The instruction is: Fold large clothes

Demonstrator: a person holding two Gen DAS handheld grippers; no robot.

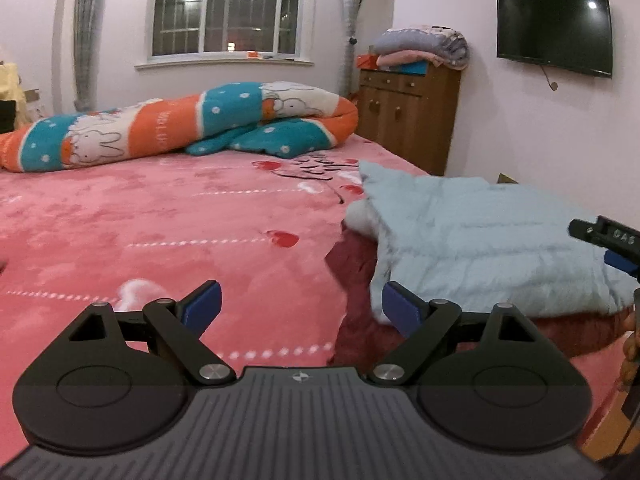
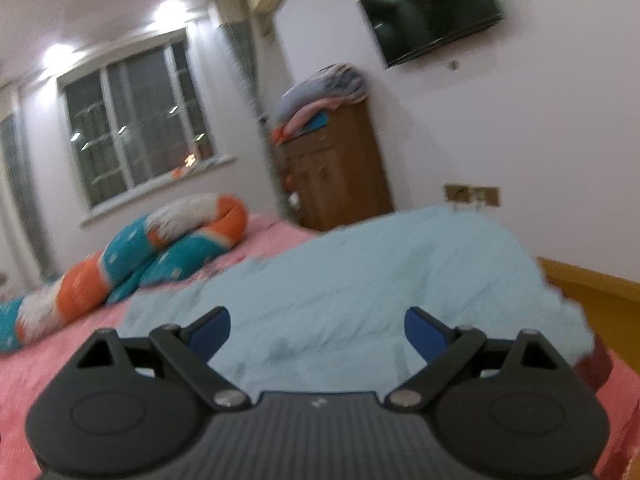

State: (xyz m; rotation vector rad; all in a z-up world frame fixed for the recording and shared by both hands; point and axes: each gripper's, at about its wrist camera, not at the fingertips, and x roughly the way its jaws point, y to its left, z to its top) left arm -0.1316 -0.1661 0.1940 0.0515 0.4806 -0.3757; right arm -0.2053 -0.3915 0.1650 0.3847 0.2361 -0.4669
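**Both grippers empty above a folded blue coat**

The large garment, a pale blue quilted coat (image 1: 492, 248), lies on the right side of the bed (image 1: 160, 232), near its right edge, already doubled into a thick rectangular bundle. A strip of white fluffy trim pokes out at its far left corner, and a dark red lining or second layer shows beneath its near edge. Its puffy, stitched panels make it bulky, so it will likely spring back unless pressed flat.

The left gripper (image 1: 301, 307) hangs over the bare pink bedspread just left of the coat, jaws spread wide with nothing between the blue pads. The right gripper (image 2: 317, 334) sits over the coat's near part, jaws likewise spread and empty; its view is blurred, so whether the pads brush the fabric is unclear. Both being clear of the cloth suggests a fold has been laid and let go, leaving the bundle to settle.

The bedspread is plush pink fleece with red hearts and dashed white lines. At the far side lies a rolled quilt (image 1: 180, 124) in orange, teal and white with rabbit prints, kept well apart from the working area. A wooden cabinet (image 1: 408, 116) stands against the far right wall, stacked with folded blankets.
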